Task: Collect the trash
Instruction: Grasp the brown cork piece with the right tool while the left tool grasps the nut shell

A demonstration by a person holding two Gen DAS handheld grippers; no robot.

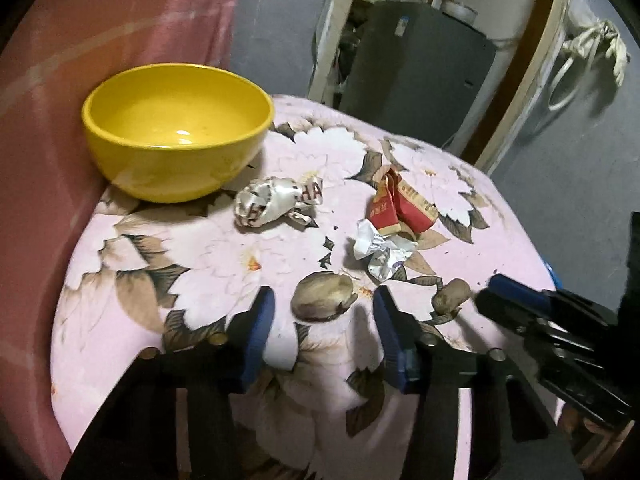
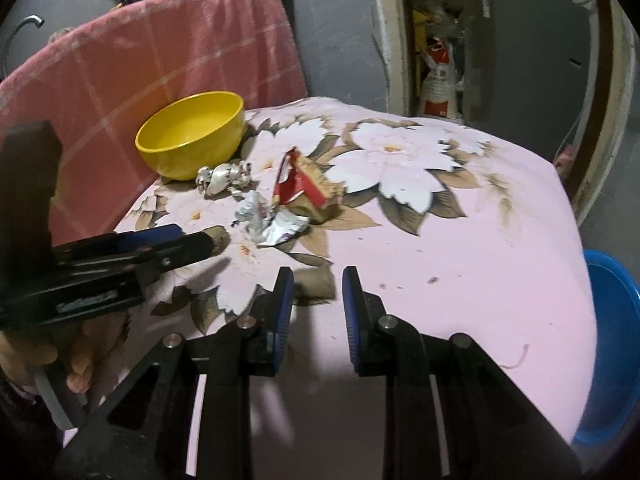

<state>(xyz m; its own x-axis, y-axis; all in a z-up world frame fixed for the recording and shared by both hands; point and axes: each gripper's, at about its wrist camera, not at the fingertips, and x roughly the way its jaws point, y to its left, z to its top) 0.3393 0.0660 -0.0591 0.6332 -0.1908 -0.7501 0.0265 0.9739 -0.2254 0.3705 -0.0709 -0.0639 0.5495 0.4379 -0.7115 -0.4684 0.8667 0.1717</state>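
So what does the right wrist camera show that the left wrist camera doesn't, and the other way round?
Only the right wrist view shows the blue plastic basin beyond the cushion's edge and the red-and-white bag in the doorway. Only the left wrist view shows the knotted white cord hanging on the wall. Both show the yellow round bowl, the crumpled white wrapper, the red crushed packet, the silver foil scrap and the floral pink cushion.

trash pieces: 3 | yellow bowl: 1 | blue basin: 1
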